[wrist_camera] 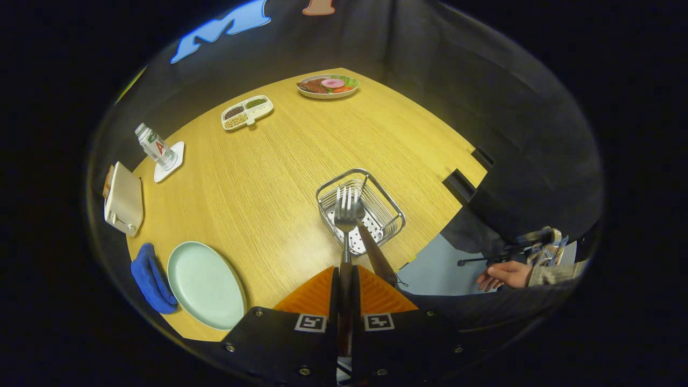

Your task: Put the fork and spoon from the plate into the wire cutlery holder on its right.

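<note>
Fork (pixel 345 226): handle clamped between the gripper (pixel 345 282) fingers, tines over the wire holder (pixel 389 207) just ahead. Spoon (pixel 376 252): apparently already leaning inside; plate (pixel 207 285) bare. Next: lower fork in, release.

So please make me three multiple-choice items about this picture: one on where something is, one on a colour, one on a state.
1. Where is the fork?
A. Lying on the plate
B. Held between the fingers, tines over the holder
C. Beside the bottle

2. What colour is the cloth beside the plate?
A. Blue
B. Red
C. White

3. What state is the gripper in?
A. Wide open
B. Shut on a spoon
C. Shut on the fork

Answers:
1 B: the handle runs up from between the fingers, and the tines sit above the holder.
2 A: the crumpled cloth against the plate's edge is blue.
3 C: both fingers press on the fork's handle.
</note>
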